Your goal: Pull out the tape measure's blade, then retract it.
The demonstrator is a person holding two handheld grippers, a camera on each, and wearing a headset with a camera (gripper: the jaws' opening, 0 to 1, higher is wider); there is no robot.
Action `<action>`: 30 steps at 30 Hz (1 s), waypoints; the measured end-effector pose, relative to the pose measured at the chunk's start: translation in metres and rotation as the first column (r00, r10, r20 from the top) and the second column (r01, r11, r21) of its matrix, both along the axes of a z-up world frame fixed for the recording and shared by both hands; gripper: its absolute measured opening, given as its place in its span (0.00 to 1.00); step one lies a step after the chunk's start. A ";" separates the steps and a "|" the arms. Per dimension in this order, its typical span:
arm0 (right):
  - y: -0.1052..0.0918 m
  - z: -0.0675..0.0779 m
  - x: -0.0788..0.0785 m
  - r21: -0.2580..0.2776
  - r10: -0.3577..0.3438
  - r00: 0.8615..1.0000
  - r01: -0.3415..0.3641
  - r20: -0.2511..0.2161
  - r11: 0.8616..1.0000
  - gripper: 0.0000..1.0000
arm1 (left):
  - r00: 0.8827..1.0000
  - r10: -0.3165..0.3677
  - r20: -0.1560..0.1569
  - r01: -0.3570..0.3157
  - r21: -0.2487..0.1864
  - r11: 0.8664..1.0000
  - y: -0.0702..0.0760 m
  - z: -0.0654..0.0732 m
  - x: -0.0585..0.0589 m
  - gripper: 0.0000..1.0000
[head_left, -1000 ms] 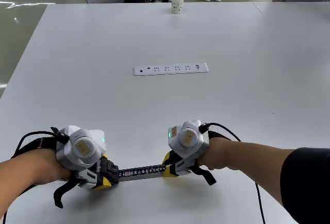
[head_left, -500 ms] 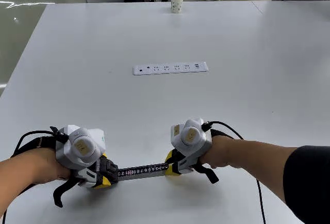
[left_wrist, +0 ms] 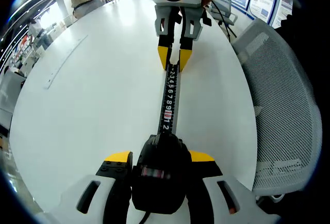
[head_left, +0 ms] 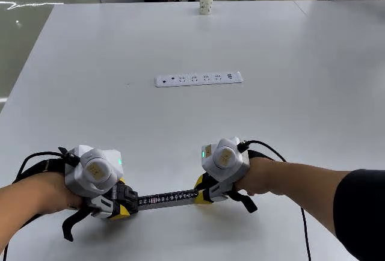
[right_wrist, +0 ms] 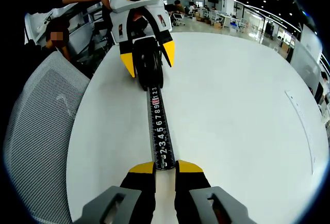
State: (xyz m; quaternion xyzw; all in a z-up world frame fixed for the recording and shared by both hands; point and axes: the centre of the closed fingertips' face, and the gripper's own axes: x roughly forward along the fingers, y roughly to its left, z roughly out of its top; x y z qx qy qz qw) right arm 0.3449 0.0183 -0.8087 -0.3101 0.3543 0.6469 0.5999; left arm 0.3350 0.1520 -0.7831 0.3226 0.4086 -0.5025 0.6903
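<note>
Here the left gripper (head_left: 122,205) clamps its jaws on the black case (left_wrist: 159,180) at the near left of the table (head_left: 252,116). The right gripper (right_wrist: 166,168) pinches the tip of the blade (head_left: 165,199), which spans rightward between them, numbers up.

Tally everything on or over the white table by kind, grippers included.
grippers: 2 (left gripper, right gripper)
tape measure: 1
power strip: 1
paper cup: 1
total: 5
</note>
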 end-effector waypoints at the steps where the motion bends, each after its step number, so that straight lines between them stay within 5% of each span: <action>1: 0.000 0.000 0.000 0.000 0.000 1.000 0.000 0.000 1.000 0.09 | 1.000 0.000 0.000 0.000 0.000 1.000 0.000 0.000 0.000 0.36; 30: -0.018 0.001 0.000 -0.011 -0.016 1.000 0.016 0.007 1.000 0.09 | 1.000 0.000 0.002 0.000 -0.002 1.000 0.001 0.000 -0.001 0.36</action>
